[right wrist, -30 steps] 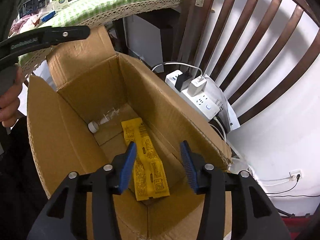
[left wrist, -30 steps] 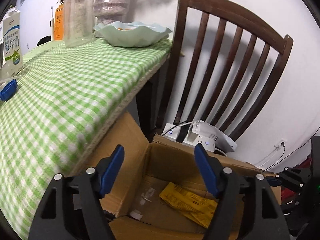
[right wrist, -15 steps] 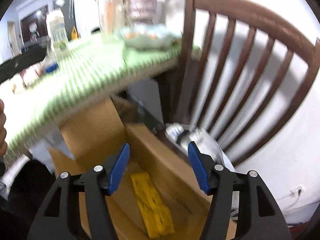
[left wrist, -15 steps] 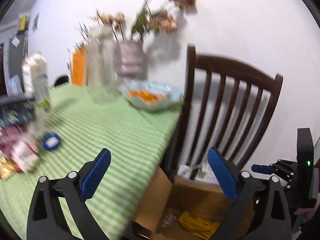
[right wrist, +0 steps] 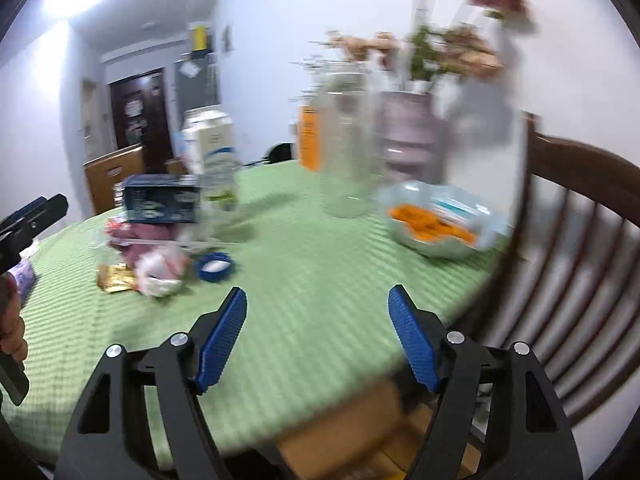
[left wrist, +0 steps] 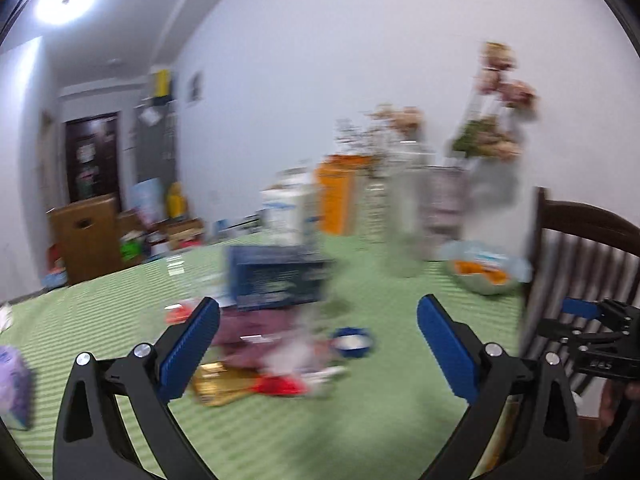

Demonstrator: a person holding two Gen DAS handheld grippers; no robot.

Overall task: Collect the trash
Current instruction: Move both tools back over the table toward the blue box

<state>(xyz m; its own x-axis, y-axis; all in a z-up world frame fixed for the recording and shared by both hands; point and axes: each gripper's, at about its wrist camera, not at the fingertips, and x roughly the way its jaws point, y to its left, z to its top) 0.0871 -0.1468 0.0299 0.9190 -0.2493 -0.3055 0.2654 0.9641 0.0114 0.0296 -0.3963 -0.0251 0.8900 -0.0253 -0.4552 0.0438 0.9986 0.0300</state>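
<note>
Both views are motion-blurred. My left gripper (left wrist: 318, 344) is open and empty above the green checked table (left wrist: 360, 420). Between its fingers lie a gold wrapper (left wrist: 218, 388), a red wrapper (left wrist: 280, 386), a crumpled whitish wrapper (left wrist: 288, 354) and a blue cap (left wrist: 352, 342). My right gripper (right wrist: 318, 338) is open and empty over the table's near edge (right wrist: 280, 320). In the right wrist view the gold wrapper (right wrist: 116, 278), the crumpled wrapper (right wrist: 158, 272) and the blue cap (right wrist: 215, 266) lie to its far left. The cardboard box (right wrist: 344, 432) shows below the table edge.
A blue box (right wrist: 162, 198), a milk carton (right wrist: 210, 148), a clear jar (right wrist: 346, 152), a flower vase (right wrist: 408, 132), an orange carton (right wrist: 310, 136) and a bowl of orange snacks (right wrist: 436, 224) stand on the table. A dark wooden chair (right wrist: 576, 264) is at the right.
Both grippers have risen from over the cardboard box to table height and swung left toward the litter on the table. Both stay open and empty.
</note>
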